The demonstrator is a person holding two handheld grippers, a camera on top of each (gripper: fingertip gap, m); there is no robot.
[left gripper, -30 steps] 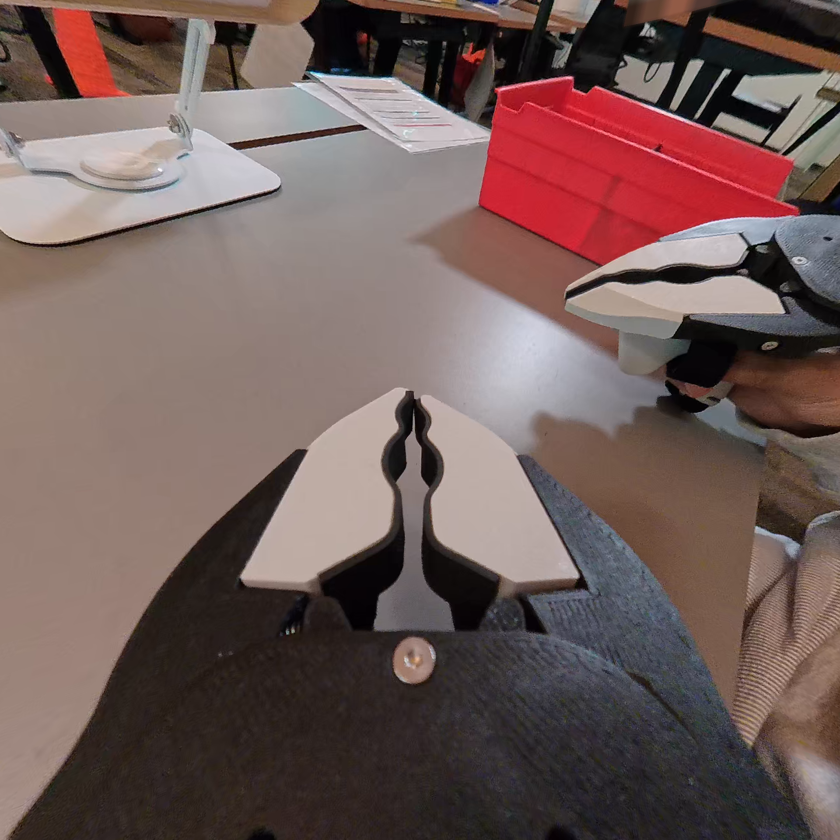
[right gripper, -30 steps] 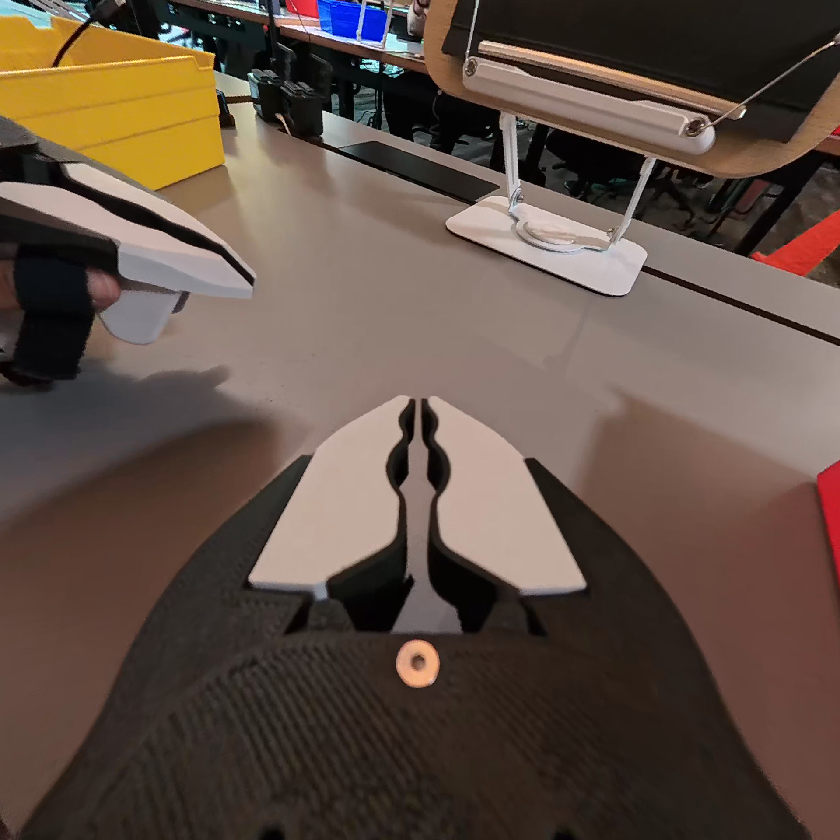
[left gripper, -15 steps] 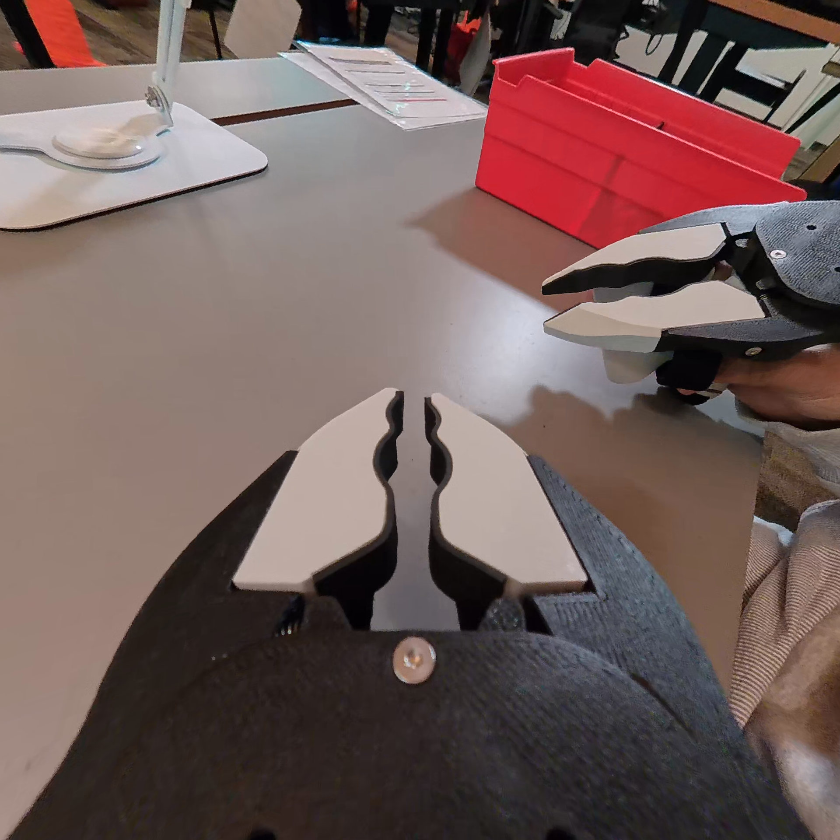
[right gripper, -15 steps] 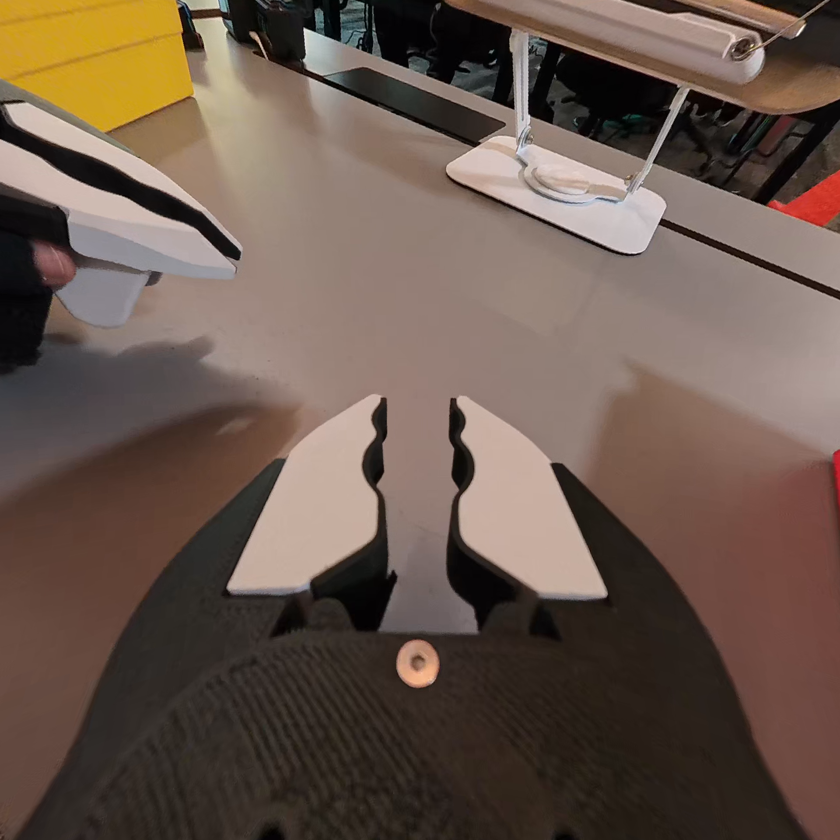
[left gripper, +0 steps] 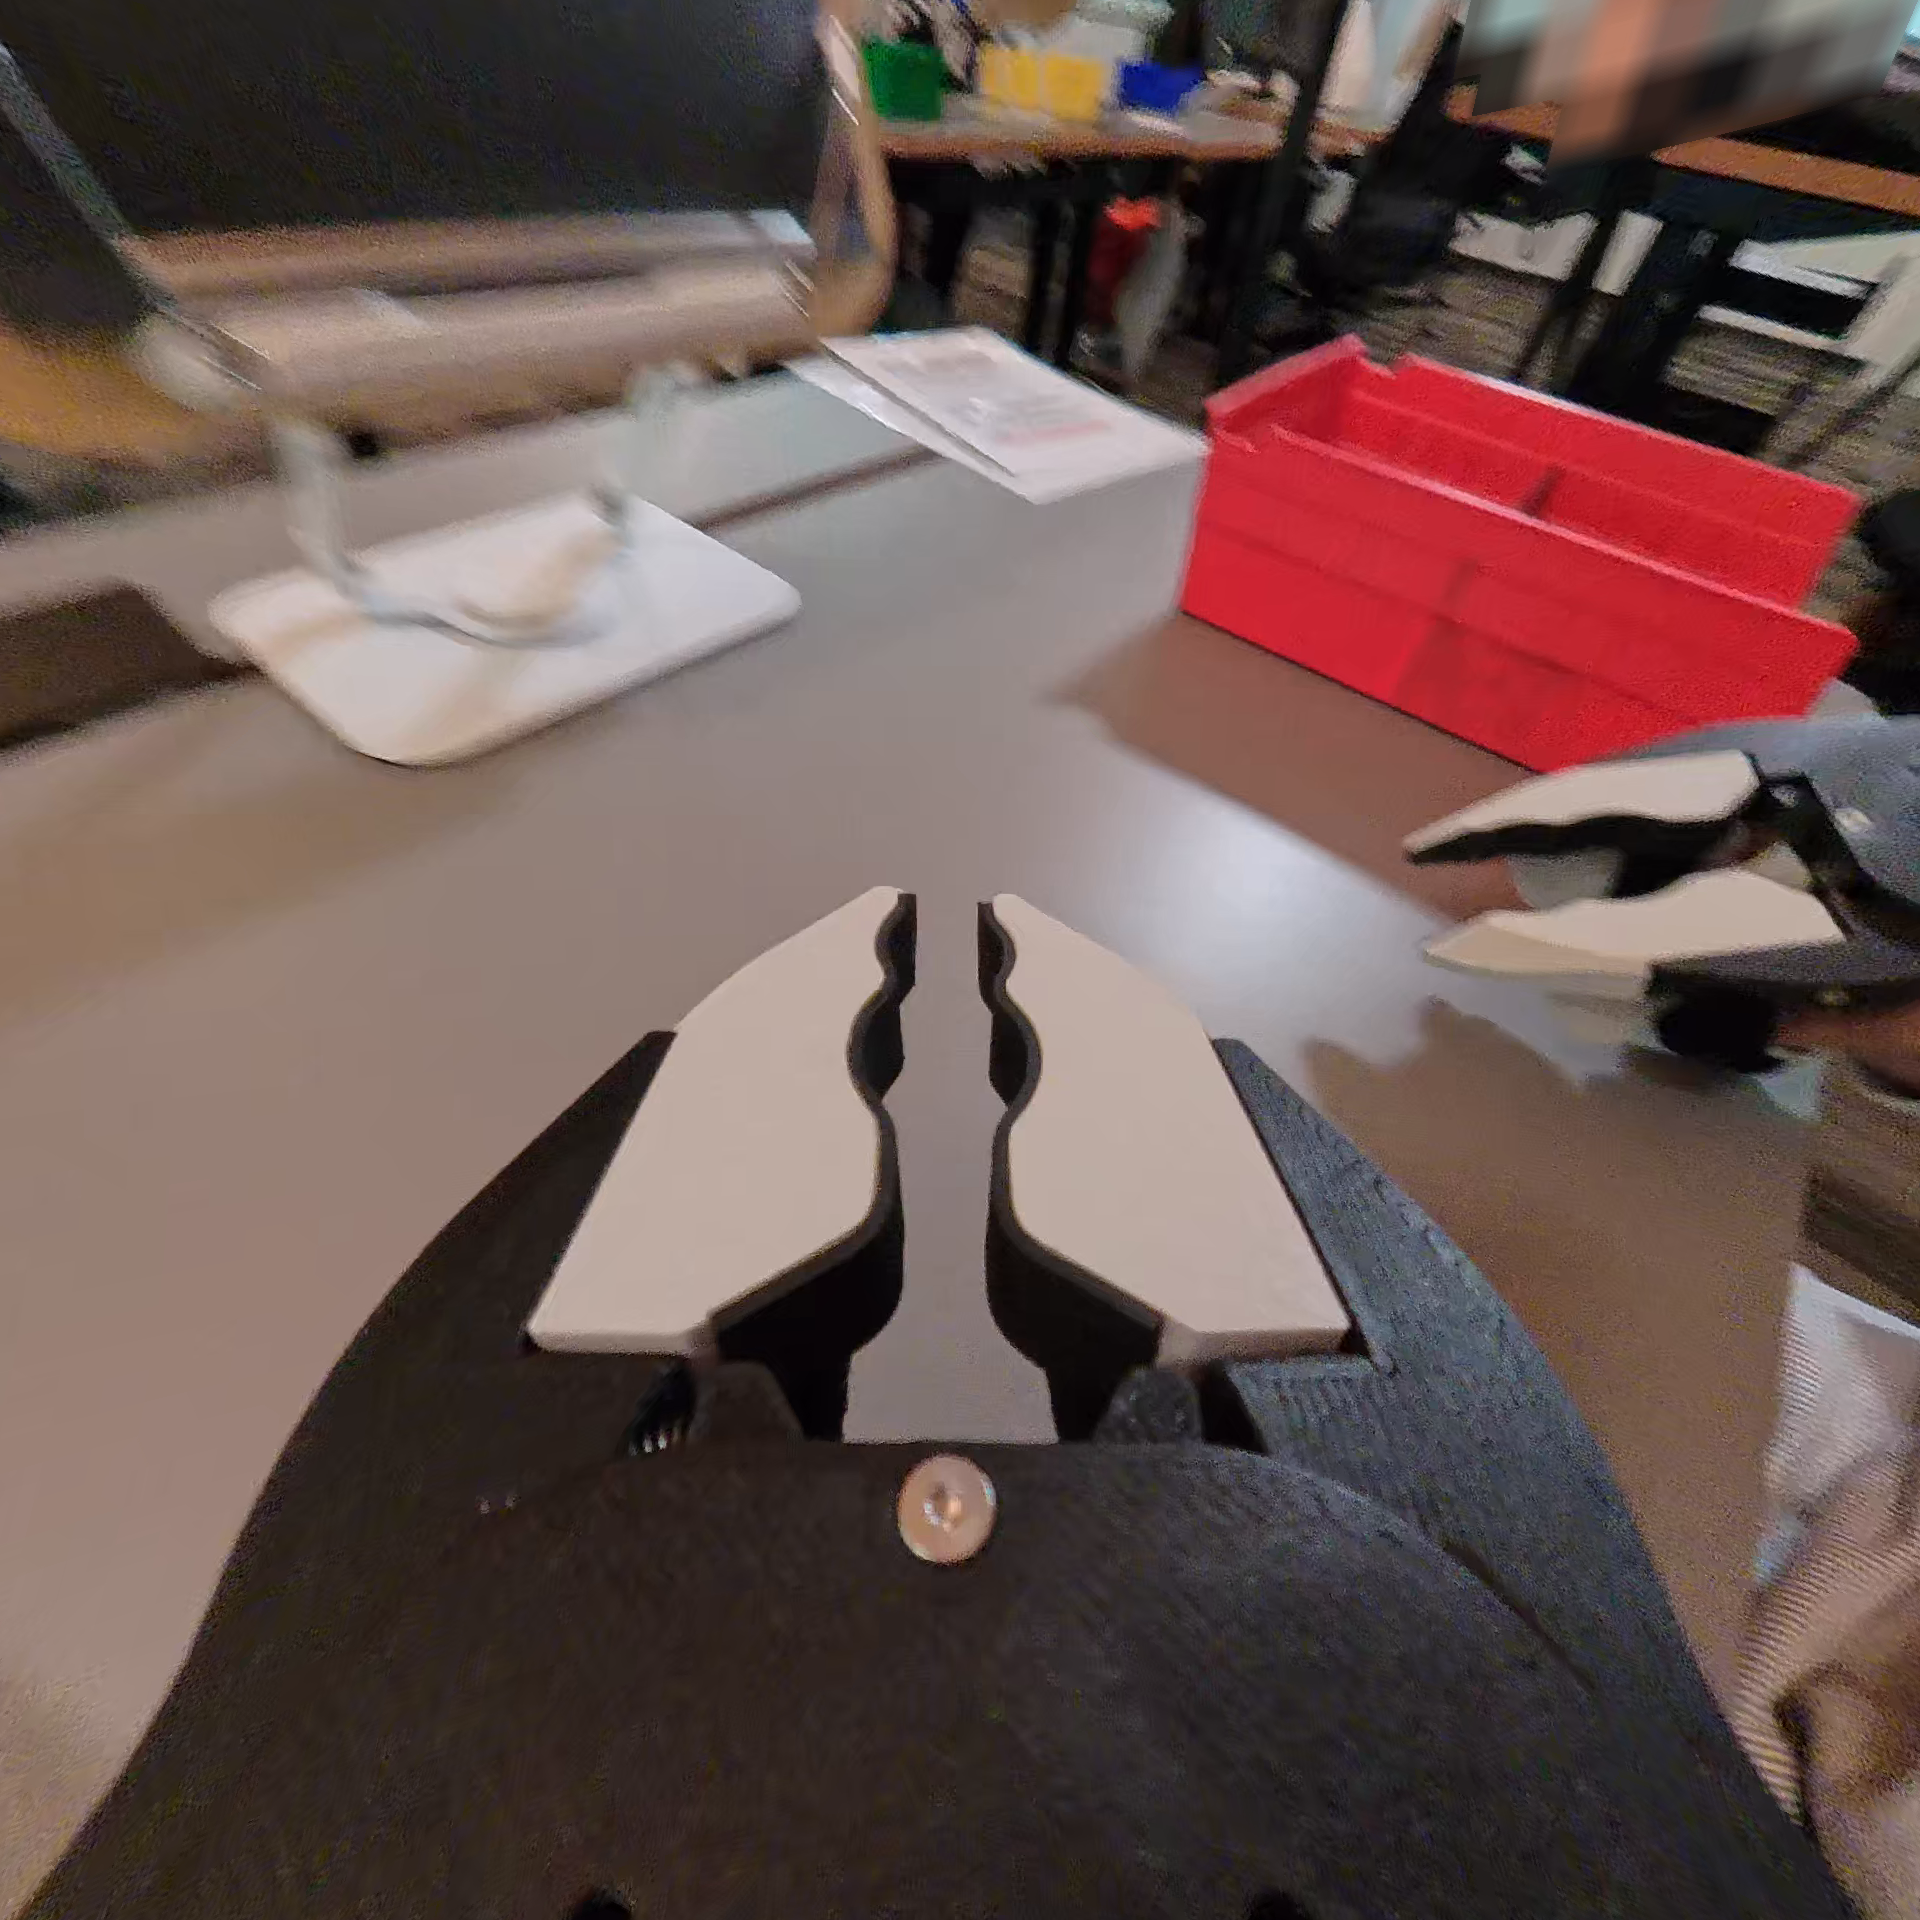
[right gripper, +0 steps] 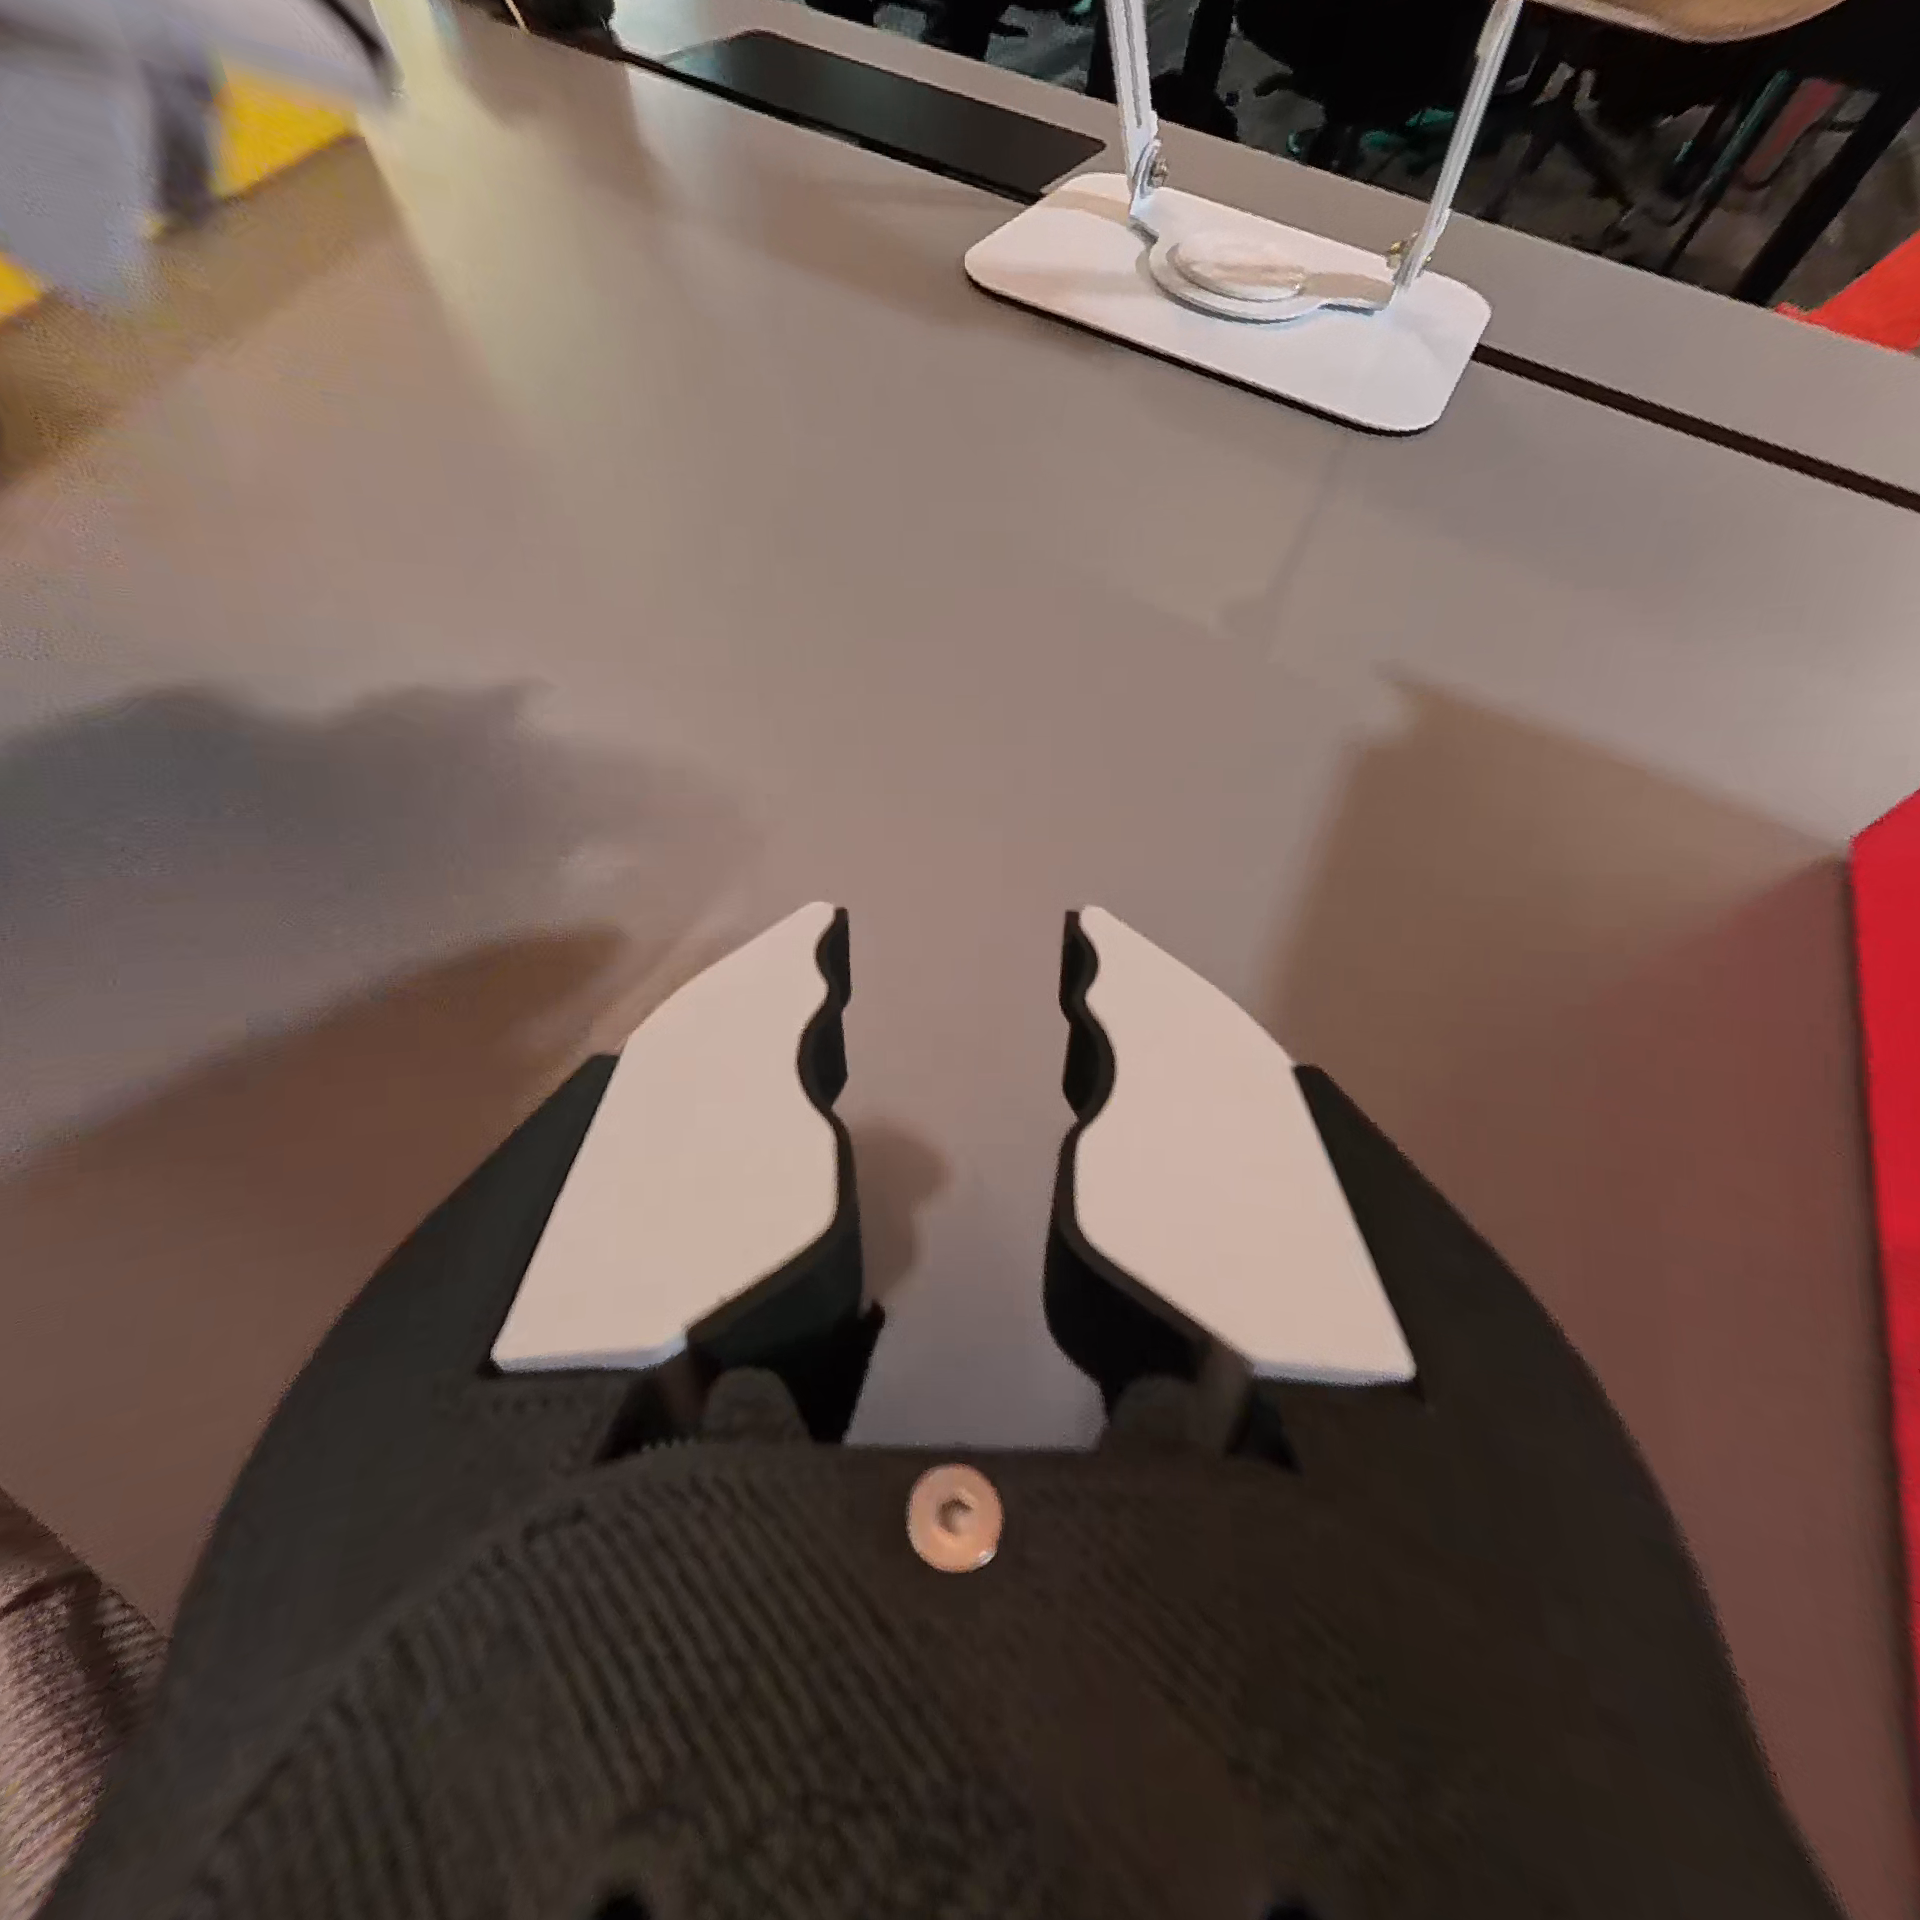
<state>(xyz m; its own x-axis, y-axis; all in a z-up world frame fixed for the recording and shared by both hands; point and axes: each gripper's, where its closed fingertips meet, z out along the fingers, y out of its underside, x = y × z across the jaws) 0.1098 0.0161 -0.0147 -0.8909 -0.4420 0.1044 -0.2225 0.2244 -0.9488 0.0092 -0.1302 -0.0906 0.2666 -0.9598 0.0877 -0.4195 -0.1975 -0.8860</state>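
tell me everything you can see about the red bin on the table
The red bin looks like moulded plastic: long, rectangular and open-topped, with stepped ribbed side walls and inner dividers splitting it into compartments. What shows of the inside looks empty. It sits upright and flat on the grey table, casting a shadow on its near side. Nothing visibly touches it besides the table. The right tool hovers nearby, open and holding nothing. In the right wrist view only a red sliver shows.
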